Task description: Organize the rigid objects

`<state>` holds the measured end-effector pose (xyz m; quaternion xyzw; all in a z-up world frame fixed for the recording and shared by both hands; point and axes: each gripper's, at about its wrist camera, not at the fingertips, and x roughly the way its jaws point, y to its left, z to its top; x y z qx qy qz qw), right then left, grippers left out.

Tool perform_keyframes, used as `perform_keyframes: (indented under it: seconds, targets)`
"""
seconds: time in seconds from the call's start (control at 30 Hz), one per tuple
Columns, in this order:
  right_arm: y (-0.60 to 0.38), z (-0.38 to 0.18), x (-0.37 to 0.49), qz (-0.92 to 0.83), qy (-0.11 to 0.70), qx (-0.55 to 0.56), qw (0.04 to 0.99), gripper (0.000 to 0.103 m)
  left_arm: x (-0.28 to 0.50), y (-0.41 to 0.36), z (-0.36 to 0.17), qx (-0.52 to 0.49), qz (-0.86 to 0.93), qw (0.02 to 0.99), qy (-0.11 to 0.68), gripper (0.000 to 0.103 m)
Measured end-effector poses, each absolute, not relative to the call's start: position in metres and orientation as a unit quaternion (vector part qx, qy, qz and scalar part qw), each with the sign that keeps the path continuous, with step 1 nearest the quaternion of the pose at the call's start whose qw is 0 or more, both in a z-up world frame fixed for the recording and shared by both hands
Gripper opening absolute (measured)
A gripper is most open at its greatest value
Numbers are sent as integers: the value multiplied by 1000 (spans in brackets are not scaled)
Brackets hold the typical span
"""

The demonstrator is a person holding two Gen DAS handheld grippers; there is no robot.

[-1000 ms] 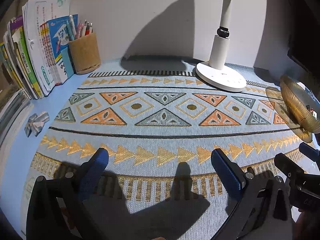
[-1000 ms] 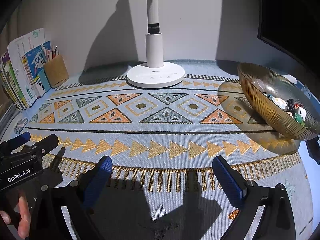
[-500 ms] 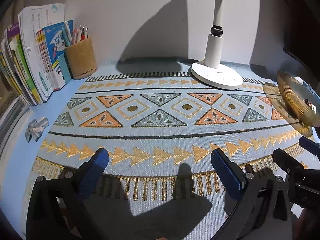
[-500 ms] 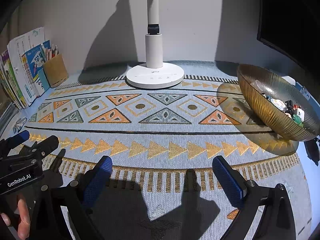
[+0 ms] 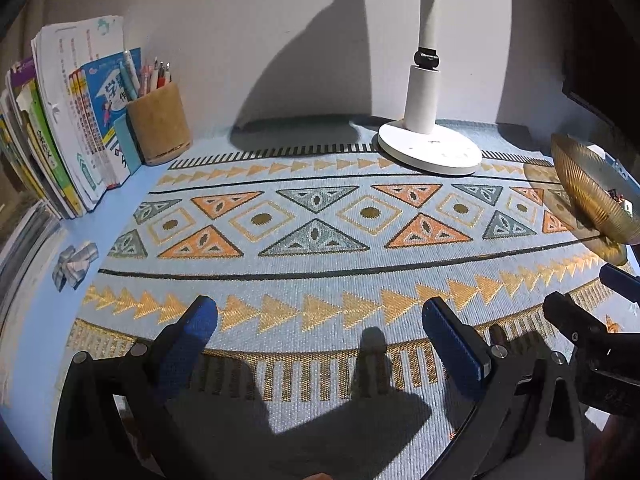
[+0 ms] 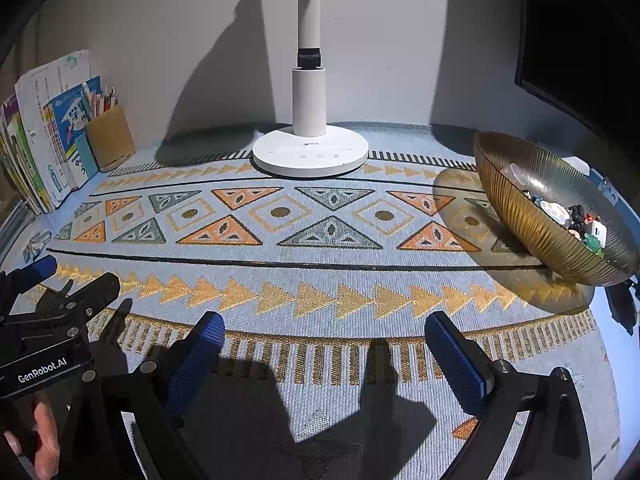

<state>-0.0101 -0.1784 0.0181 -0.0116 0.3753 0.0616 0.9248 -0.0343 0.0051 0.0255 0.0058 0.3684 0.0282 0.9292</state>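
Small rigid objects lie in one ribbed golden bowl at the right edge of the right wrist view; the bowl sits tilted, resting on a patterned mat. White, black, green and red pieces are visible in it, but their number and identity cannot be determined. In the left wrist view the same bowl appears at the far right, with only a few of its contents showing at the rim.

One tan cylindrical pen holder stands at the upper left, holding several pens and pencils; an exact count is not possible. Just beside it, a row of upright books fills the left edge. One white lamp base stands at the upper centre. One small grey folded item lies on the blue surface at the left, off the mat.

Left gripper: fingers spread wide, nothing between them. Right gripper: fingers likewise spread wide and empty. A hand grips the left unit at the lower left of the right wrist view.
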Motion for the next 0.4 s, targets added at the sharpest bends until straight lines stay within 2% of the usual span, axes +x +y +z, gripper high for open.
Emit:
perform_keyframes:
  seconds: [0.4]
  targets:
    - [-180,18,-10,62,375,-10,925,100,-40,4,33,14,37,940,338,102]
